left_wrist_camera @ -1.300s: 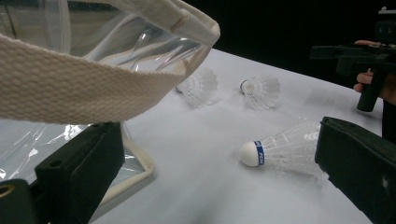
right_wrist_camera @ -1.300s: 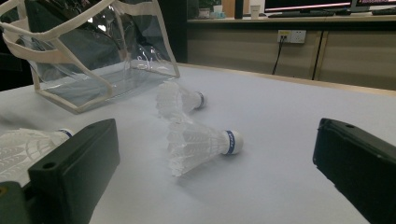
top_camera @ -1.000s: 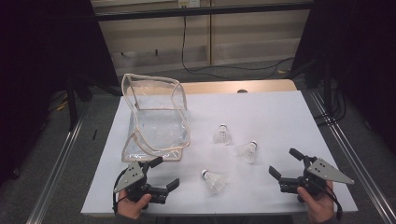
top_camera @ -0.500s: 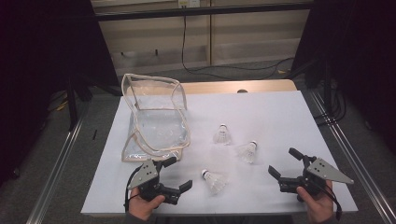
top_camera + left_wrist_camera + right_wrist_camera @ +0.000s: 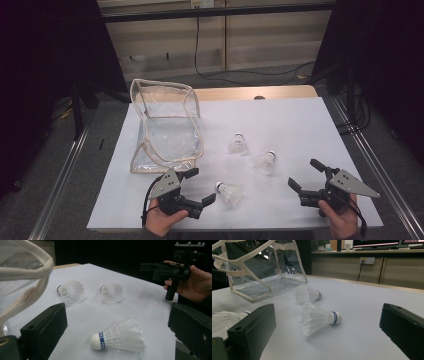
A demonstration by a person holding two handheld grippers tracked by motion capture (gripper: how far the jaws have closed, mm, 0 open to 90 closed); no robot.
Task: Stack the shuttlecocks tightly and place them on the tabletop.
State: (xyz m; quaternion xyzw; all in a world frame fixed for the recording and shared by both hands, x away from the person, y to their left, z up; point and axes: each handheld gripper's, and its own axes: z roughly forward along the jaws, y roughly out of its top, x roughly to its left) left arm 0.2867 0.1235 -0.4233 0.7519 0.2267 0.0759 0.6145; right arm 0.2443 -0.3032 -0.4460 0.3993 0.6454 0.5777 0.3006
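Three white shuttlecocks lie on the white table. The nearest one (image 5: 229, 194) (image 5: 120, 338) rests on its side just right of my left gripper (image 5: 201, 185) (image 5: 117, 312), which is open, its jaws set wide to either side of it. The two others (image 5: 264, 162) (image 5: 238, 145) lie farther back. My right gripper (image 5: 303, 173) (image 5: 328, 312) is open at the front right and faces the middle shuttlecock (image 5: 318, 318), with nothing between its jaws. A clear bag with cream trim (image 5: 165, 127) (image 5: 254, 272) stands open at the back left.
The table's front edge (image 5: 240, 229) runs just below both hands. In the left gripper view, the hand with the right gripper (image 5: 172, 270) shows at the far right. Cables lie on the floor behind the table.
My left gripper has moved right along the front edge and now faces the nearest shuttlecock. The right gripper and the shuttlecocks have stayed put.
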